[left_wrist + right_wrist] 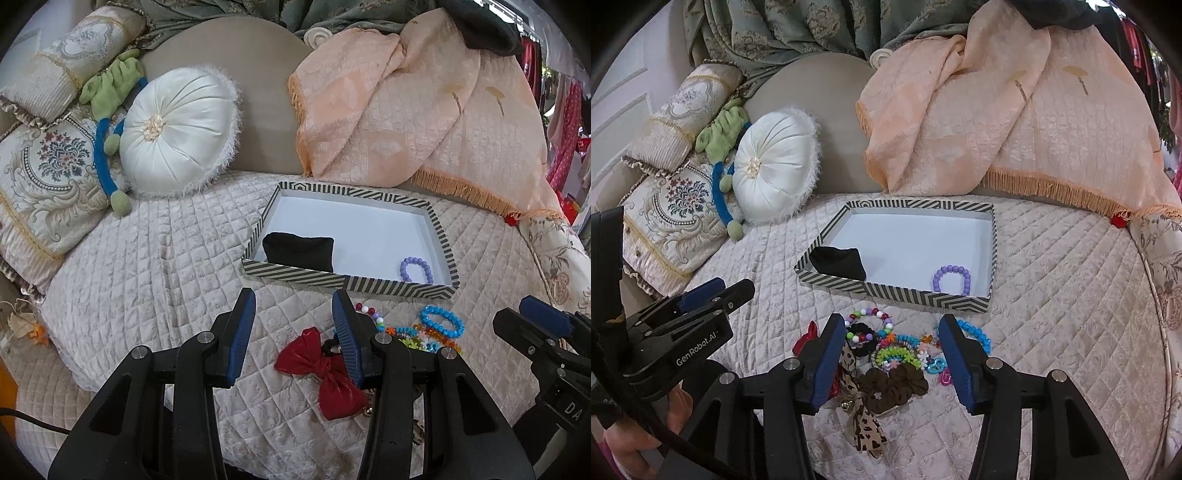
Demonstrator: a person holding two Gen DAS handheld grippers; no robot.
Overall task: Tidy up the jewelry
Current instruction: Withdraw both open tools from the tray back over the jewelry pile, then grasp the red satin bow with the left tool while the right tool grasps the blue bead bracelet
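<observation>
Both tools are open and hold nothing. The right tool (892,363) hangs over the bead pile (886,347), ready to fill the striped box (923,295); left tool (293,339) waits.

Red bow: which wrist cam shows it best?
Left wrist. The red bow lies nearly whole on the quilt, only its right edge behind the left gripper finger. In the right wrist view only a sliver of the bow shows beside the right gripper.
</observation>
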